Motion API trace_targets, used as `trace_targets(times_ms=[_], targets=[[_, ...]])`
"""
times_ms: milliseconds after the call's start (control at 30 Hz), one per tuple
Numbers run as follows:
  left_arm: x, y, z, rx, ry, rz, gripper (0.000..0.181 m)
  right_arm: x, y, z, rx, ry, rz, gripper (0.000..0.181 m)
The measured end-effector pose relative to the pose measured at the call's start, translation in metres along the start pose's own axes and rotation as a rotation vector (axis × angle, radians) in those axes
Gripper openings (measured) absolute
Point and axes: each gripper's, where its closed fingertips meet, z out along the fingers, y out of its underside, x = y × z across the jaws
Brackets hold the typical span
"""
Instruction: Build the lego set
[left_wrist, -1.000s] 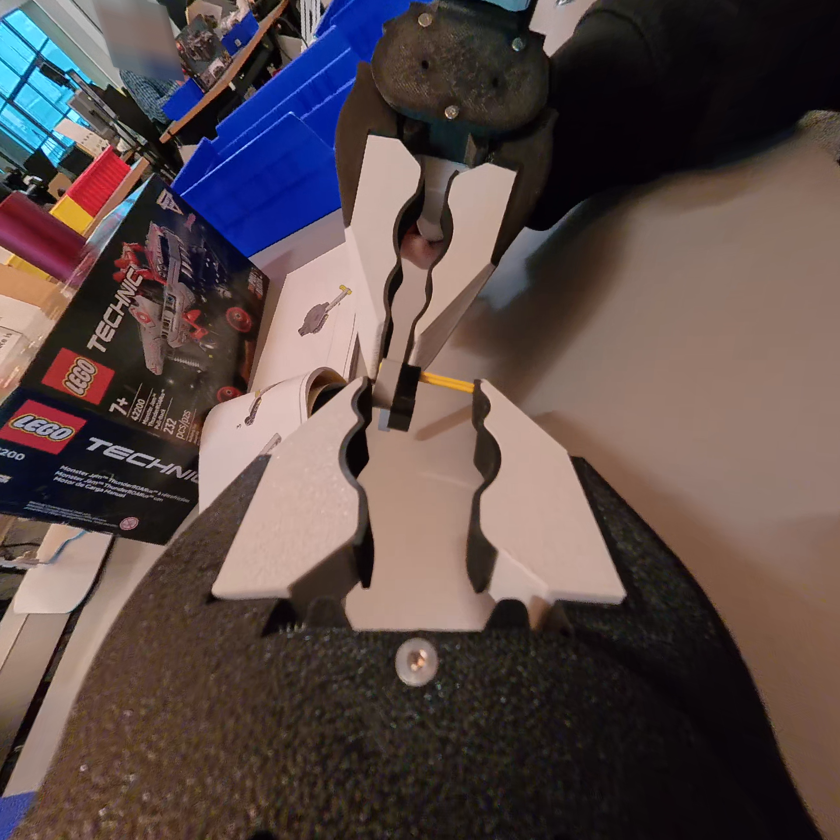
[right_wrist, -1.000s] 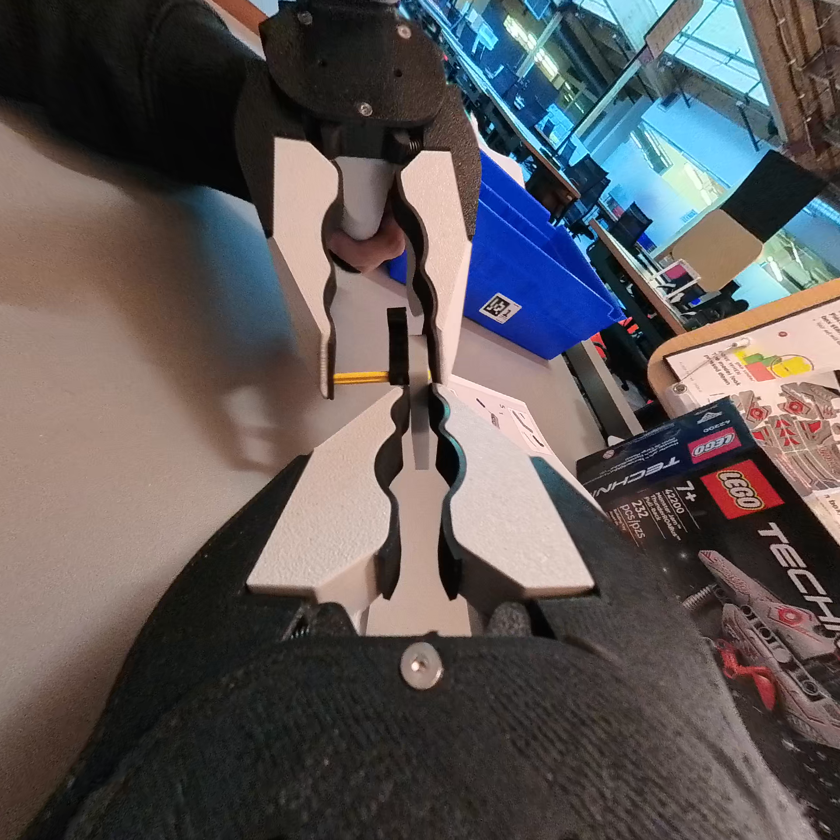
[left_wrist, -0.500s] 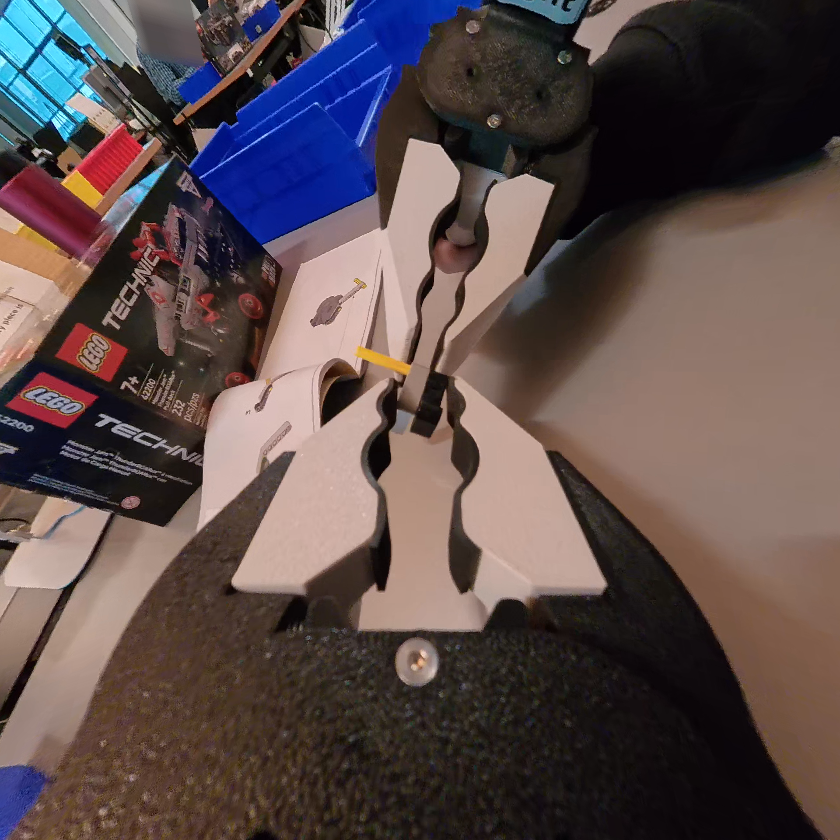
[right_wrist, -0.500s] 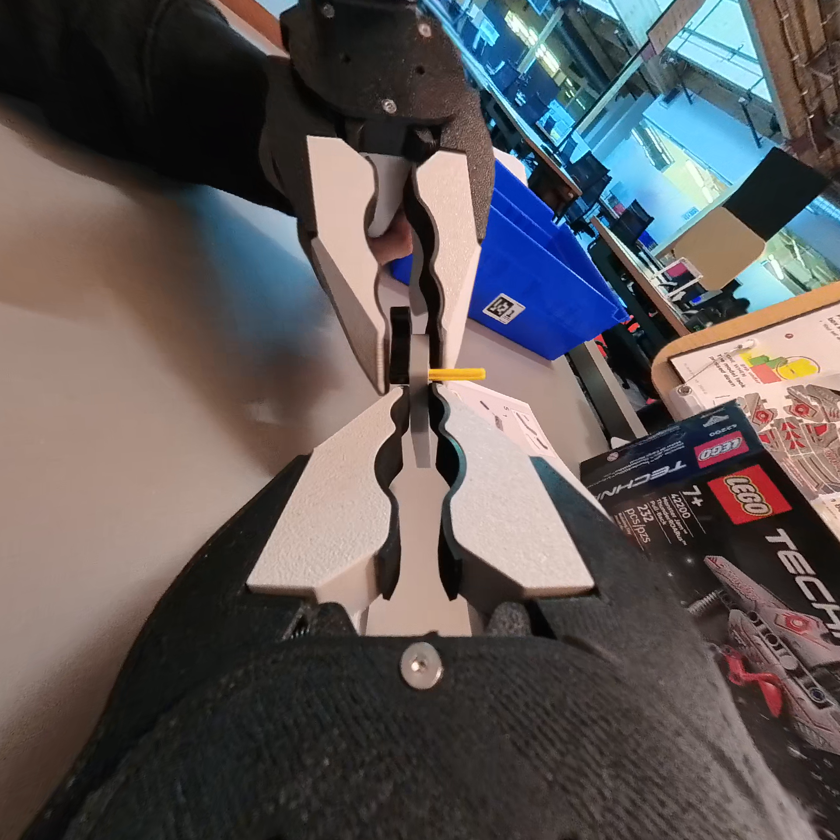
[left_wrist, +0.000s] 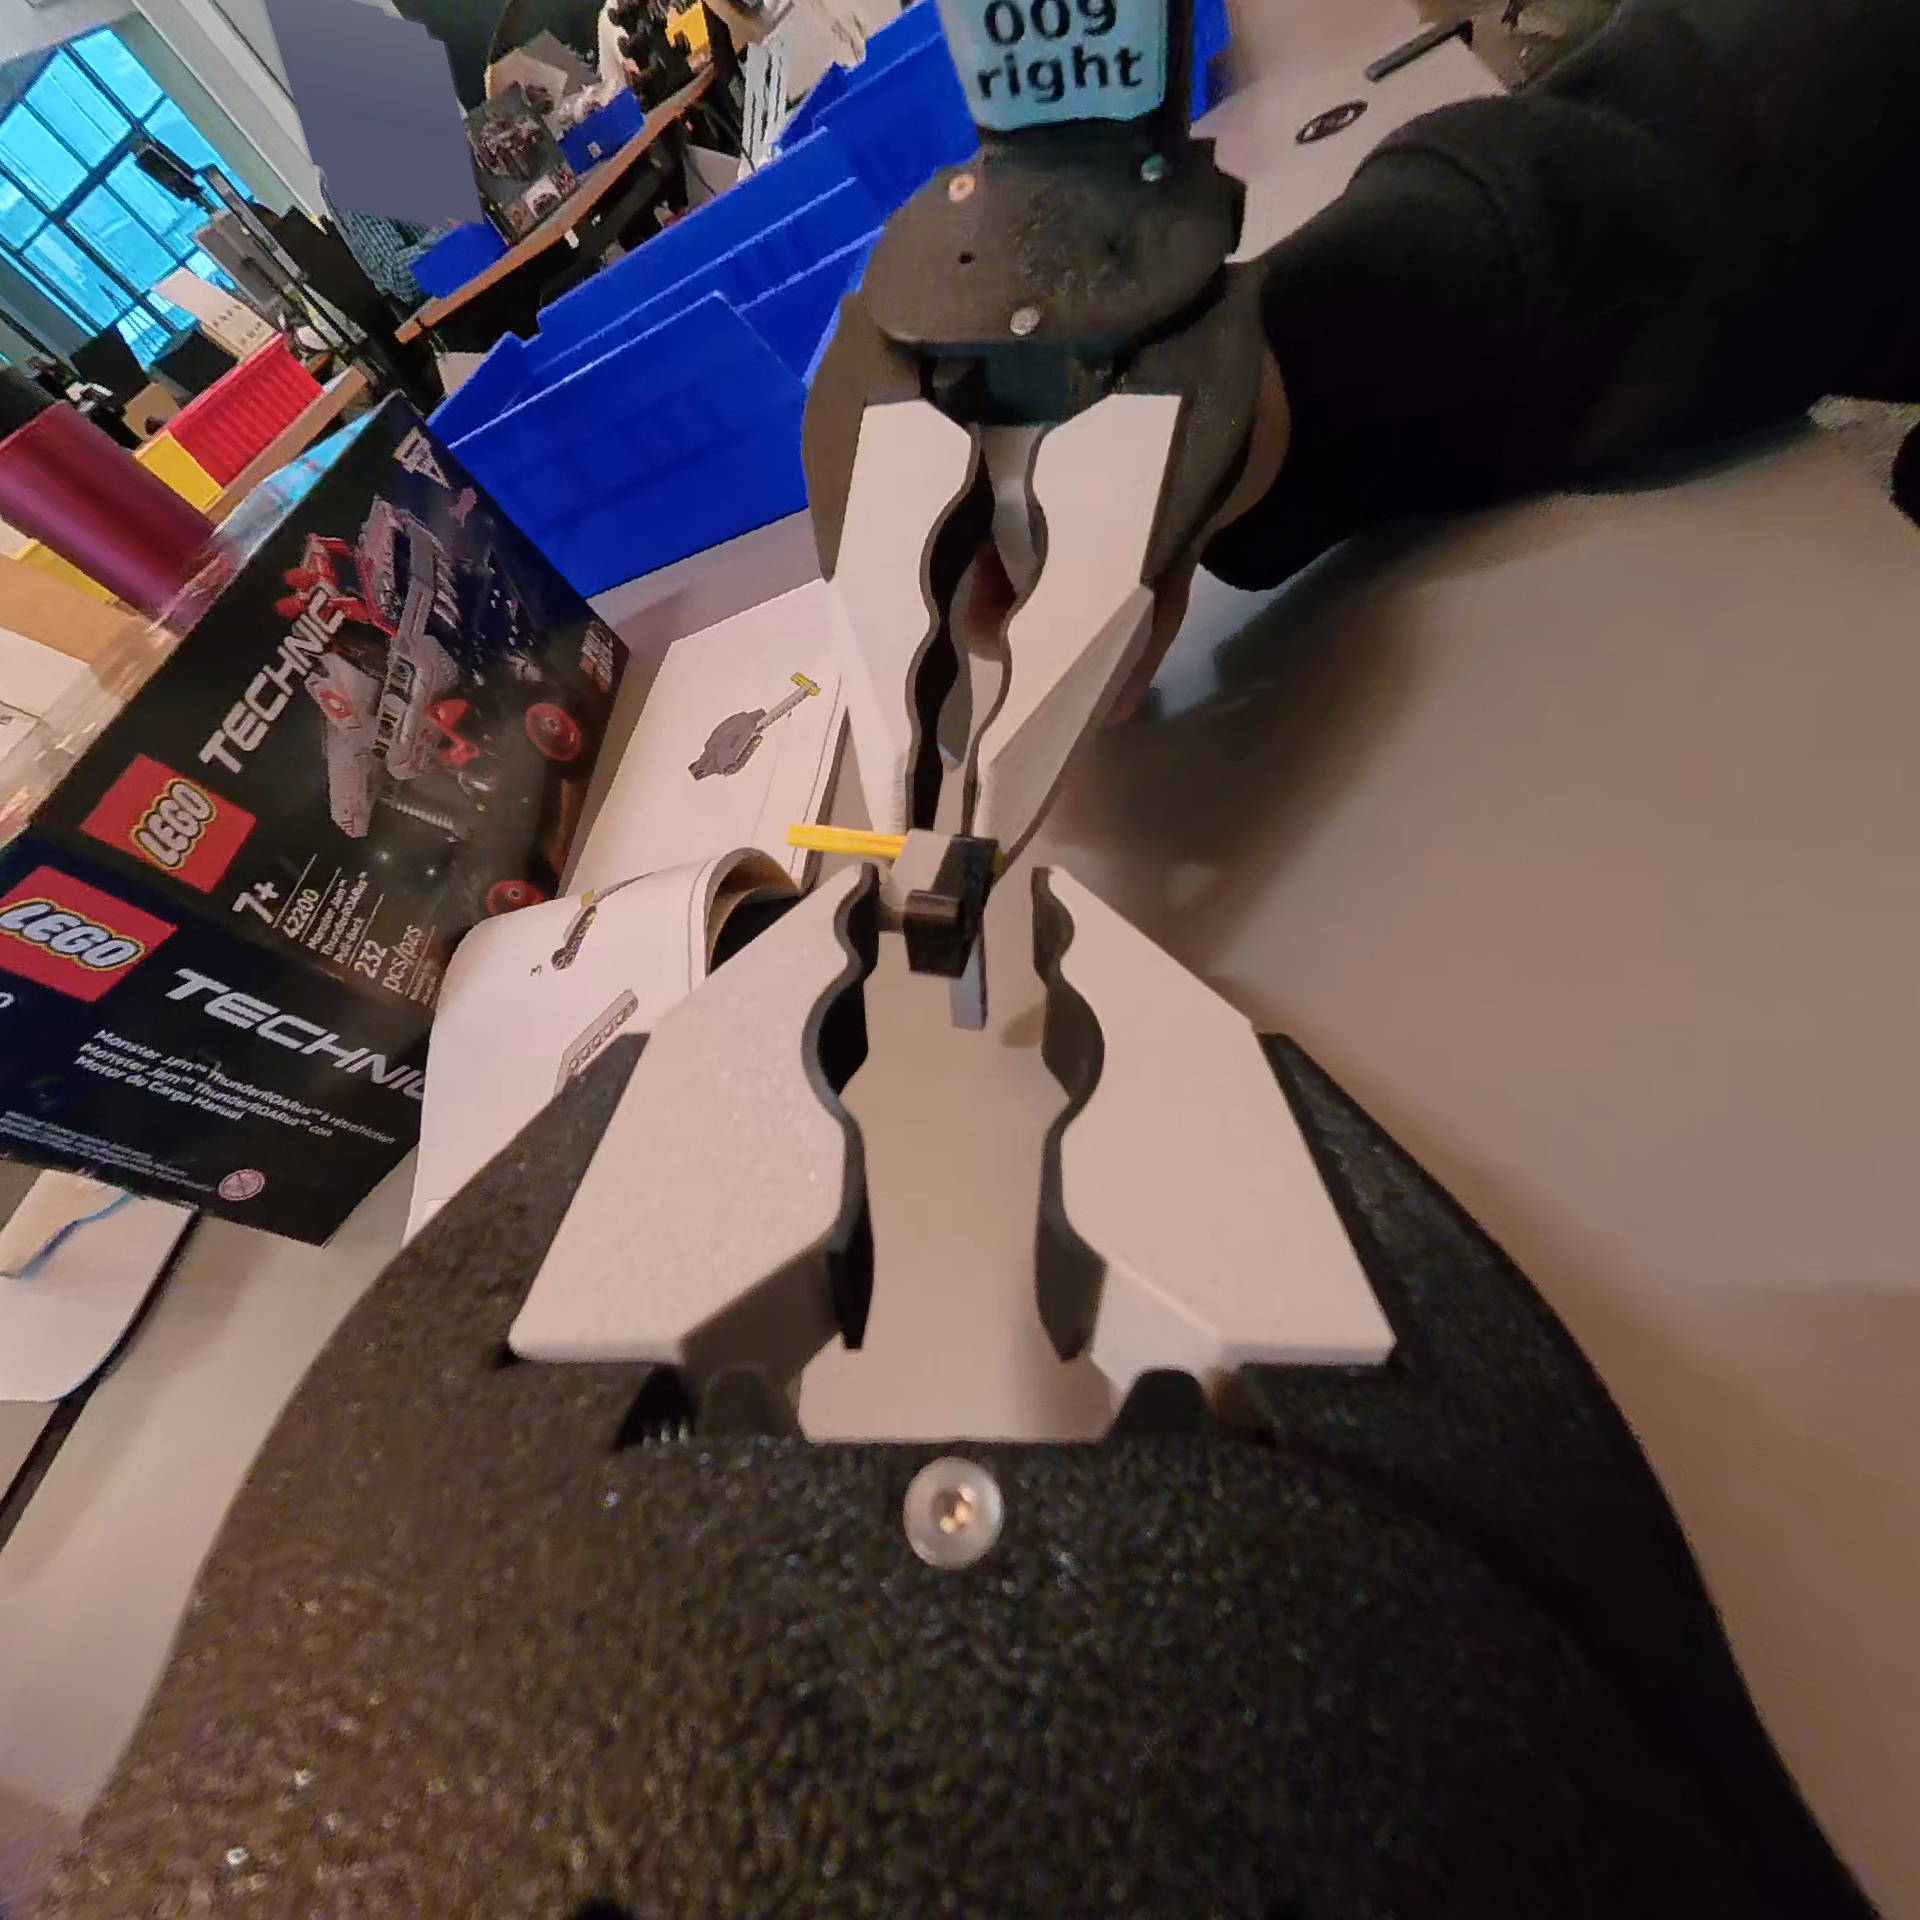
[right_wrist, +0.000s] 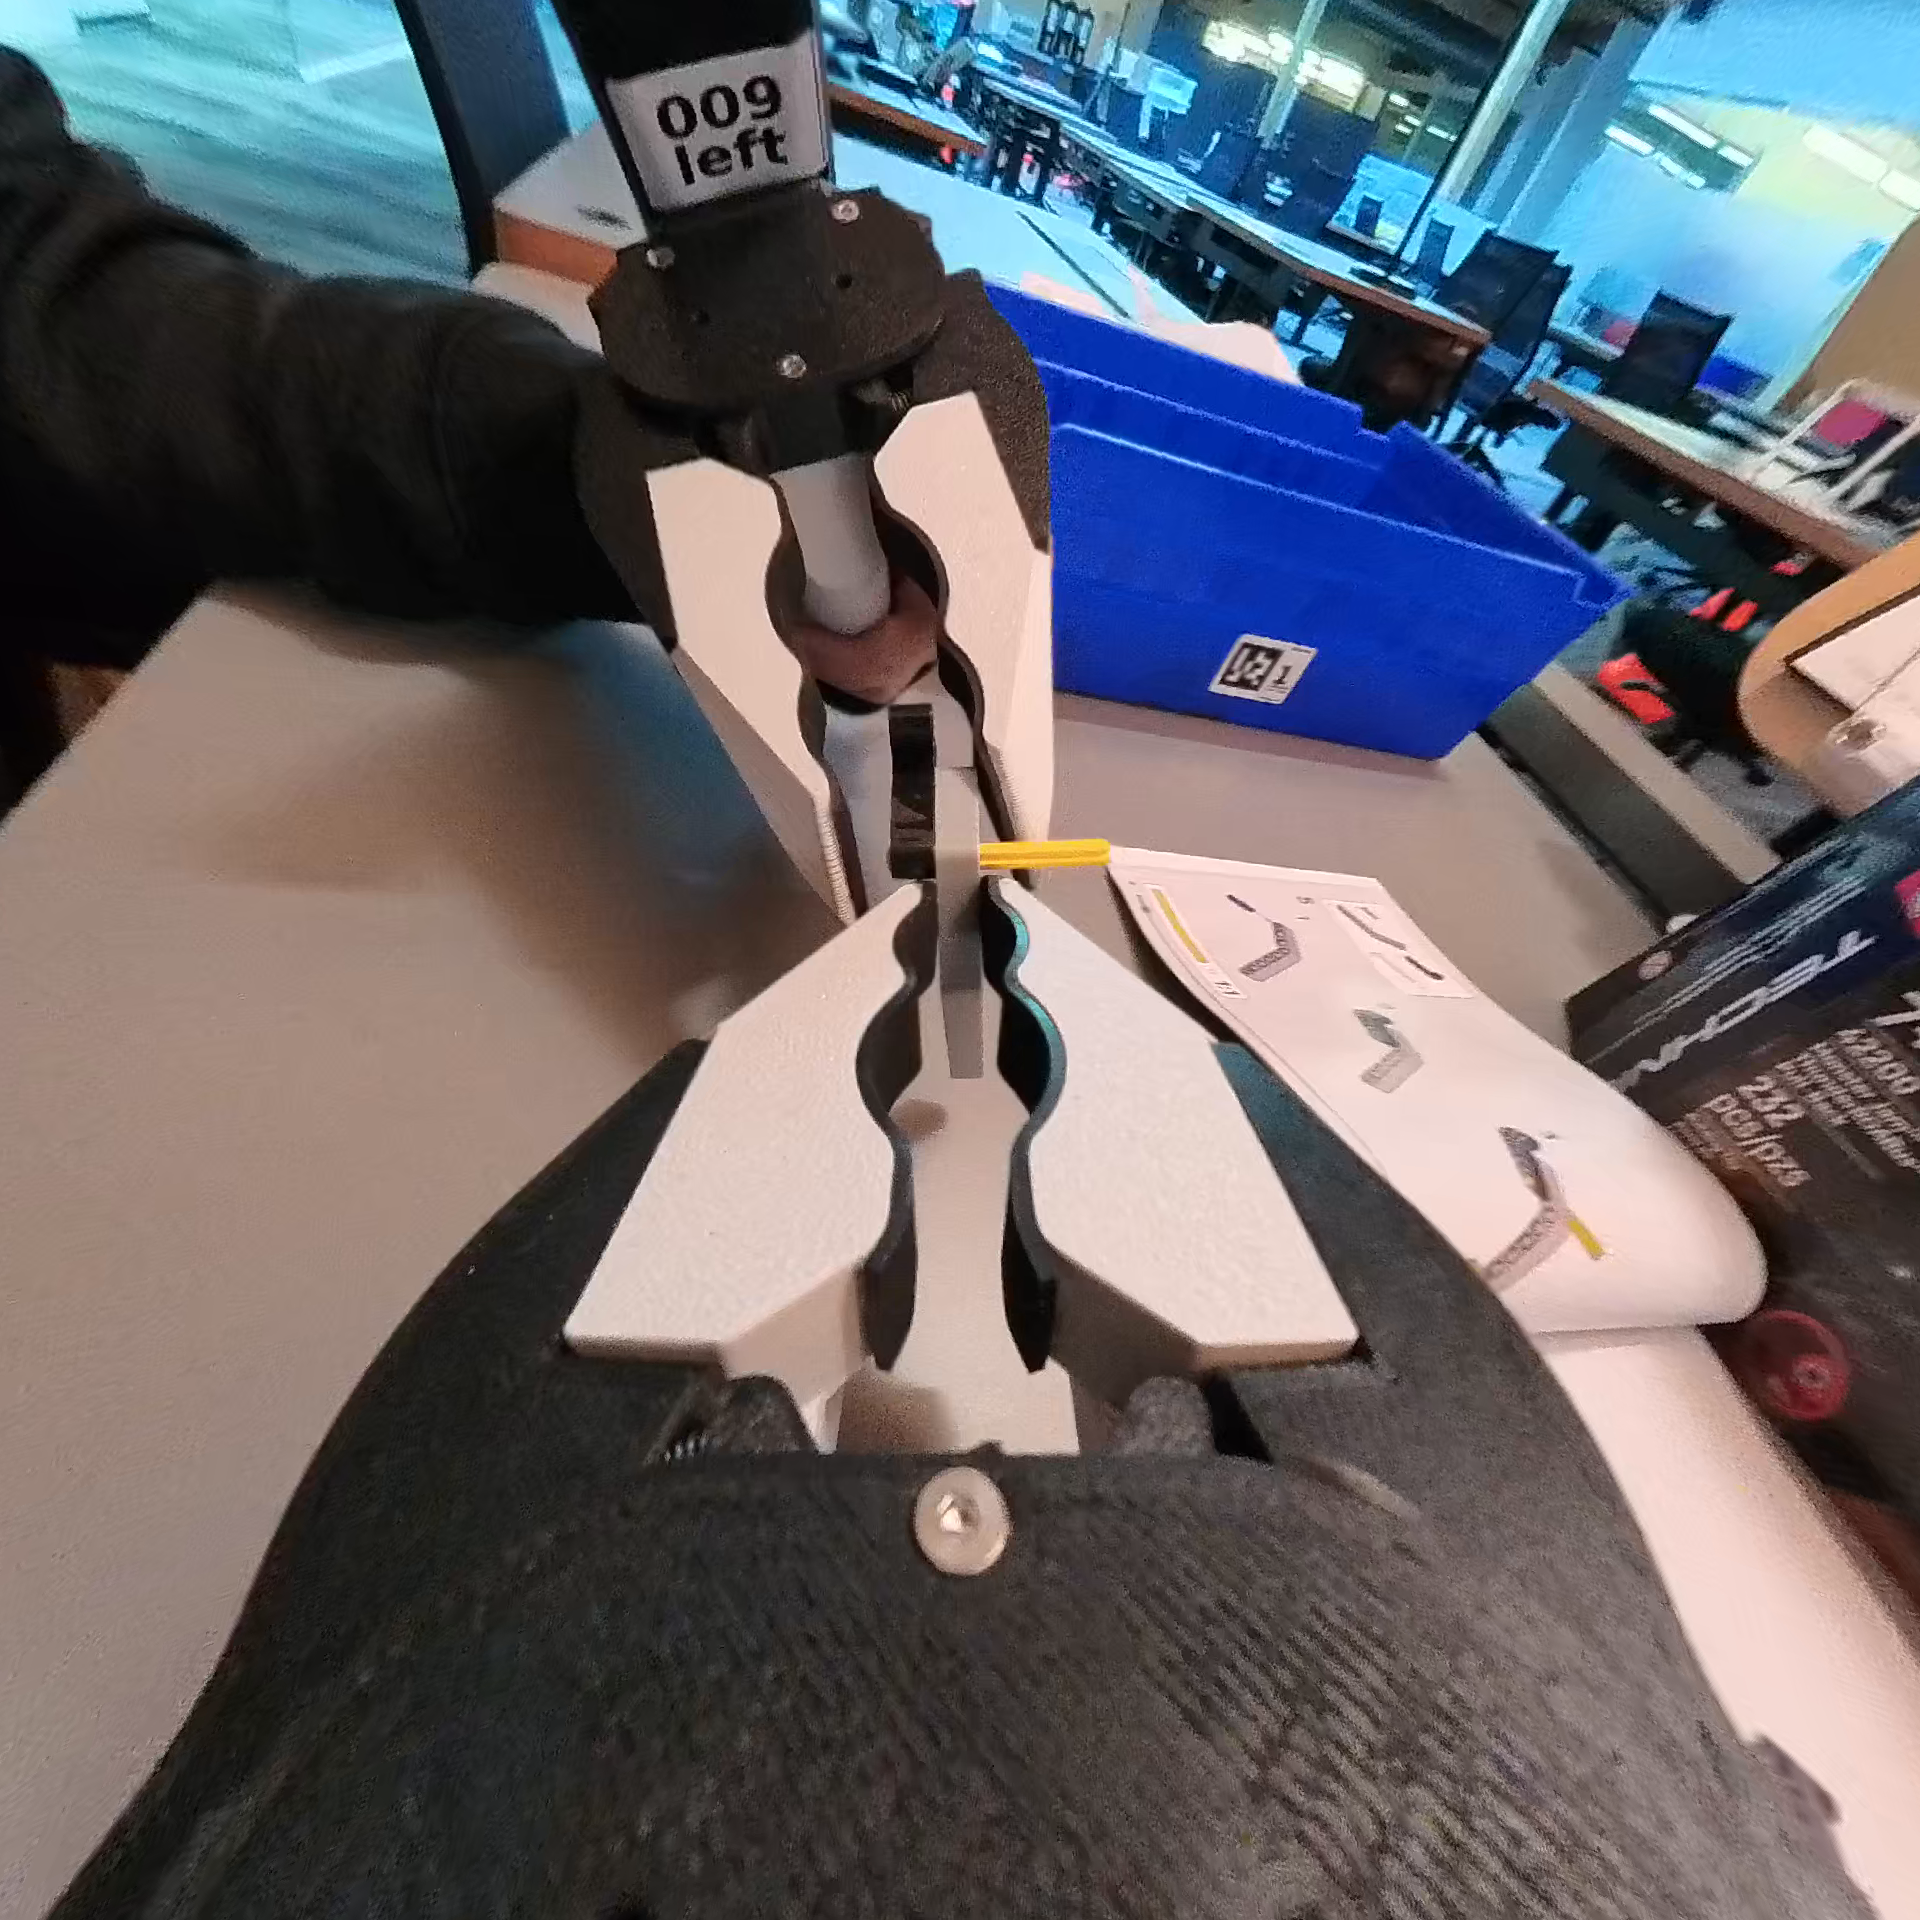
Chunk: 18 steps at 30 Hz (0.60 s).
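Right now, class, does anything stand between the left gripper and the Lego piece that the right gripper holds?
Nothing visible does. The Lego piece, clamped by the right gripper, sits in the gap between the fingertips of the open left gripper. Its yellow axle pokes sideways just beyond one fingertip.

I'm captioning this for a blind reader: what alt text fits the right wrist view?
The right tool pinches a grey Lego beam carrying a black piece and a yellow axle that sticks out sideways. The left tool faces it, its fingers around the black piece. A manual and blue bin sit on the table.
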Motion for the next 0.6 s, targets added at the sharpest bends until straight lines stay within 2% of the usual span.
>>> trace_targets(times_ms=[300,500,600], targets=[[-0.001,-0.009,-0.004,0.095,0.058,-0.168,0.028,0.000,-0.008,-0.002,0.079,-0.092,0.264,0.006],[-0.003,-0.019,-0.007,0.173,0.098,-0.296,0.027,0.003,-0.015,-0.005,0.137,-0.102,0.308,0.006],[-0.005,-0.018,-0.007,0.175,0.090,-0.311,0.021,0.002,-0.015,-0.004,0.134,-0.100,0.298,0.006]])
